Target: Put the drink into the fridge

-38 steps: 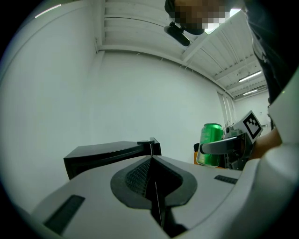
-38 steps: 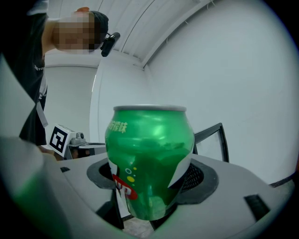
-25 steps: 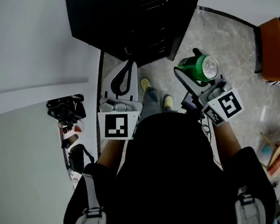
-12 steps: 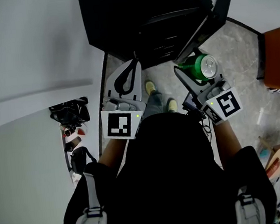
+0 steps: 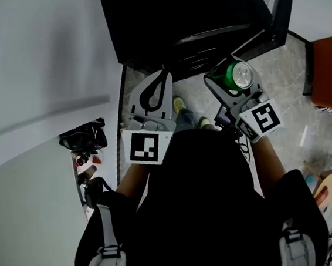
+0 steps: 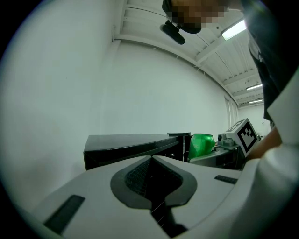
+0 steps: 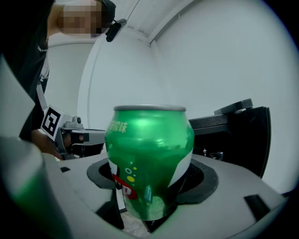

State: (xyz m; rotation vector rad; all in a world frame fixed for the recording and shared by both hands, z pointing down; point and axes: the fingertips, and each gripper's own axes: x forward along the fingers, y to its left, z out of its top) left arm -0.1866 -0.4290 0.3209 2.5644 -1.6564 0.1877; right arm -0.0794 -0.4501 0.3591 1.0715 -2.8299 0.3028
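Note:
A green drink can (image 5: pixel 236 76) stands upright between the jaws of my right gripper (image 5: pixel 223 85), which is shut on it. Up close in the right gripper view, the can (image 7: pixel 149 163) fills the middle, seated in the gripper (image 7: pixel 150 193). The black fridge (image 5: pixel 184 21) stands just ahead, with its door (image 5: pixel 274 14) swung open at the right. My left gripper (image 5: pixel 159 80) is shut and holds nothing, pointing at the fridge's front. In the left gripper view, the shut left gripper (image 6: pixel 150 158) faces the fridge (image 6: pixel 131 147), with the can (image 6: pixel 202 144) to the right.
A white wall (image 5: pixel 34 55) runs along the left. Dark bags and small items (image 5: pixel 82 138) lie by the wall at the left. An orange seat (image 5: pixel 328 62) stands at the right and a cardboard box (image 5: pixel 331 181) at the lower right. The floor (image 5: pixel 280 99) is grey stone.
Both grippers have moved forward towards the fridge, the can with the right one. The fridge looms larger and its open door shows more at the right.

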